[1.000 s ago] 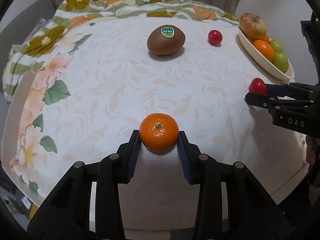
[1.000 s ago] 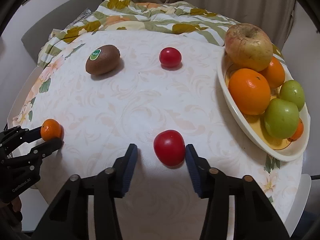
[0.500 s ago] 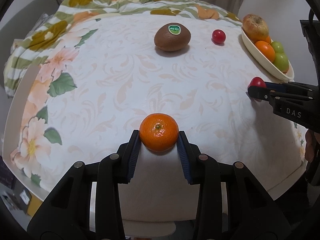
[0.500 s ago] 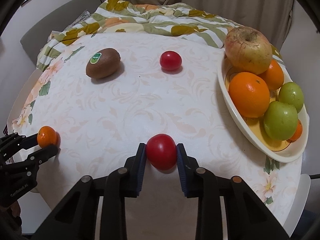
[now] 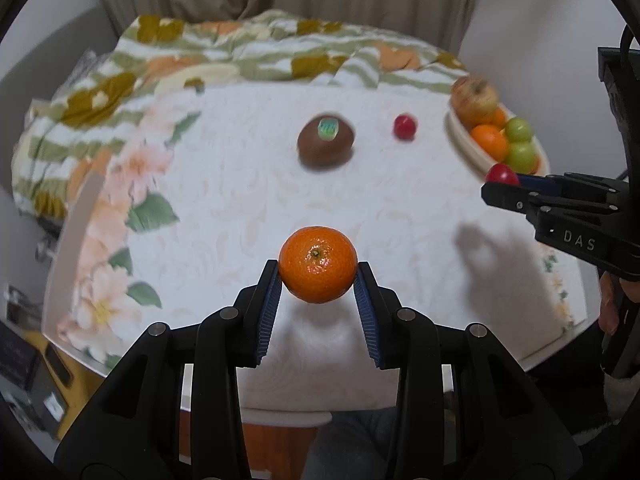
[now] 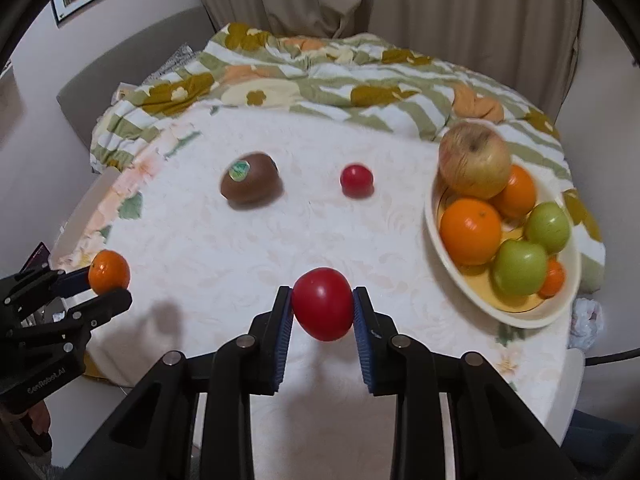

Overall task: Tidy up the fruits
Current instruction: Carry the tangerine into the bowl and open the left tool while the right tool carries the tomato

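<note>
Both claws have lifted their loads clear of the white patterned surface [image 6: 224, 248] — left claw [image 5: 318, 280] clenched on the small orange mandarin [image 5: 318, 265], right claw [image 6: 322, 306] on the glossy red tomato [image 6: 322, 303]. Transfer to the cream oval fruit bowl [image 6: 440, 258] is judged next. Bowl's far side is cut off in the left view — the background is blurred.

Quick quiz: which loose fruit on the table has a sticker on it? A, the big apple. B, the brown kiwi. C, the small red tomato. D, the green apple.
B: the kiwi lies loose on the tablecloth with a green-and-white sticker on top; the loose tomato beside it is bare, and both apples sit in the bowl.
</note>
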The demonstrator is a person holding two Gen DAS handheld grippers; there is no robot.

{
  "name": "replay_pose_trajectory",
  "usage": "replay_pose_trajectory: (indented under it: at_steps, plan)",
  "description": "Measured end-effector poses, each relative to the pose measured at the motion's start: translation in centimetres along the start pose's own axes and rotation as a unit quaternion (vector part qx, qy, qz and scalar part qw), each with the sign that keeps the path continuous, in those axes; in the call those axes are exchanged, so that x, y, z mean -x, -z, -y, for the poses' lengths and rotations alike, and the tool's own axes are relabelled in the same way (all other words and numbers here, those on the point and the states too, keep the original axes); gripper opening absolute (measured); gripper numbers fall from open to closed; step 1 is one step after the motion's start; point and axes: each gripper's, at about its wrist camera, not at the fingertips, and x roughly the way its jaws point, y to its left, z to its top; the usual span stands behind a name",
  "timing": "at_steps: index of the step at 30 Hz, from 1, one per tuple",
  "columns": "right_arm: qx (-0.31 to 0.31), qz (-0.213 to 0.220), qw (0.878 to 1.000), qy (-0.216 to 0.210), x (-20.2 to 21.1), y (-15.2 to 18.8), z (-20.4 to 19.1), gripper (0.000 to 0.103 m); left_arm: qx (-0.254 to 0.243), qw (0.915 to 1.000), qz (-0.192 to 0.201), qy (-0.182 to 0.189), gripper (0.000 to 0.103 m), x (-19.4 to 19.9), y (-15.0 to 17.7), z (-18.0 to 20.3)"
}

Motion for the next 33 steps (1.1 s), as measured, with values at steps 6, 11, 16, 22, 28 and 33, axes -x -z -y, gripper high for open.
replay_pose_trajectory:
  at_steps: [6, 11, 16, 22, 28, 33]
  plan:
    - [-0.017, 0.013, 1.0, -0.001, 3.3, -0.4, 0.2, 0.027, -0.041, 0.9982, 0.031, 0.03, 0.044, 3.2, -1.9, 1.7]
    - [-0.035, 0.035, 0.999, 0.004, 6.1, -0.7, 1.5, 0.027, -0.055, 0.9959, 0.052, 0.05, 0.044, 4.4, -4.4, 3.7]
    - [-0.046, 0.057, 0.997, 0.014, 8.0, -1.4, 3.5, 0.027, -0.07, 0.9935, 0.065, 0.062, 0.044, 4.5, -6.9, 6.0]
    - [-0.048, 0.068, 0.996, 0.02, 8.9, -2.3, 7.3, 0.027, -0.071, 0.9927, 0.071, 0.067, 0.044, 3.2, -9.7, 9.5]
    - [-0.055, 0.073, 0.996, 0.018, 8.7, -3.3, 12.2, 0.027, -0.075, 0.9919, 0.065, 0.08, 0.044, 0.6, -12.9, 13.9]
    - [-0.061, 0.073, 0.995, 0.014, 8.1, -4.1, 16.5, 0.027, -0.081, 0.9913, 0.052, 0.09, 0.044, -2.5, -15.4, 17.9]
